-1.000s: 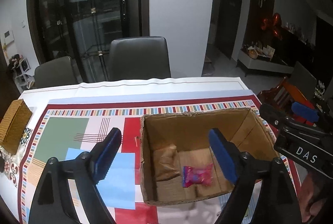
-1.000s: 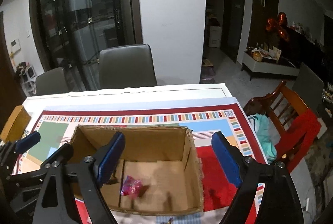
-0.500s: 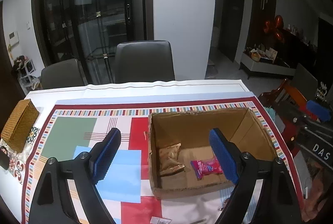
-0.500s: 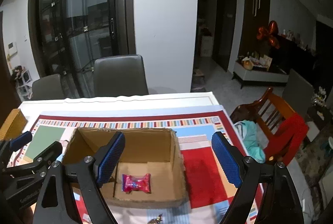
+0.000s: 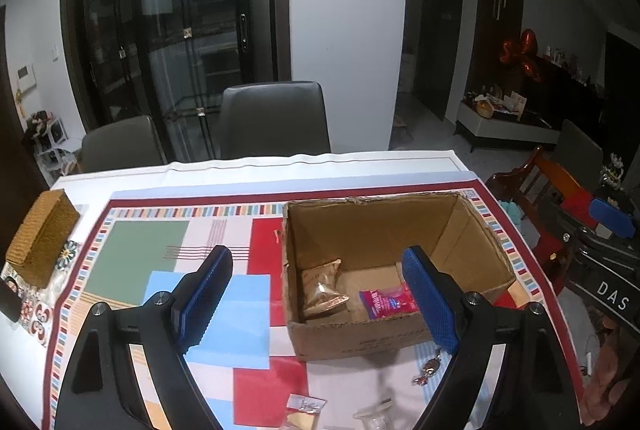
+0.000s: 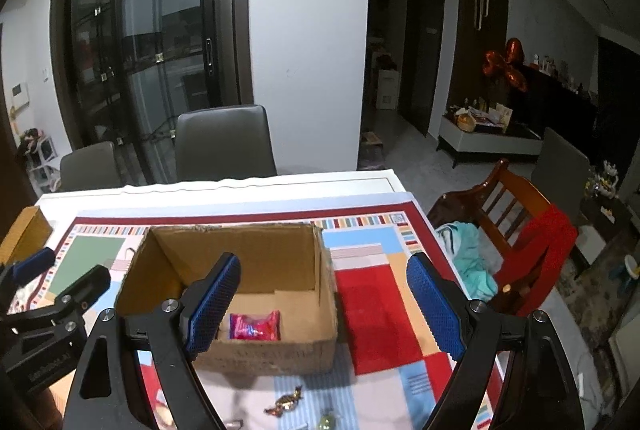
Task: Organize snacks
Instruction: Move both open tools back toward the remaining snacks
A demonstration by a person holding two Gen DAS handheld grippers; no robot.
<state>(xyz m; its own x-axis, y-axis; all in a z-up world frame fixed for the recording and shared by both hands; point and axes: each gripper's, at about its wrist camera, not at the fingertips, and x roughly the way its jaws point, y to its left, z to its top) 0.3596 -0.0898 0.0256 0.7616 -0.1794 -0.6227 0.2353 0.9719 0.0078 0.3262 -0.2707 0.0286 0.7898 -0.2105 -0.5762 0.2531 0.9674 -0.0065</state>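
Cardboard, torn along its rim, formed the open box that stood on a bench covered by a bright patchwork cloth. Inside it lay a pink snack packet toward 3 o'clock and a tan snack packet propped against the wall at 9 o'clock. The left tongs hung above the bench with both blue pads spread wide and nothing between them but air, the box showing through the gap. The right tongs were likewise wide apart and empty, held over the box's near rim; in their own view the pink packet sat just past the left pad. Loose sweets remained outside the box at 6 o'clock: a twisted brown candy, a small green one, and a pale sachet at the cloth's near edge. A woven basket sat at 9 o'clock, well apart from the box. Two grey chairs stood behind the bench at 12 o'clock, a wooden chair draped in red at 3 o'clock.
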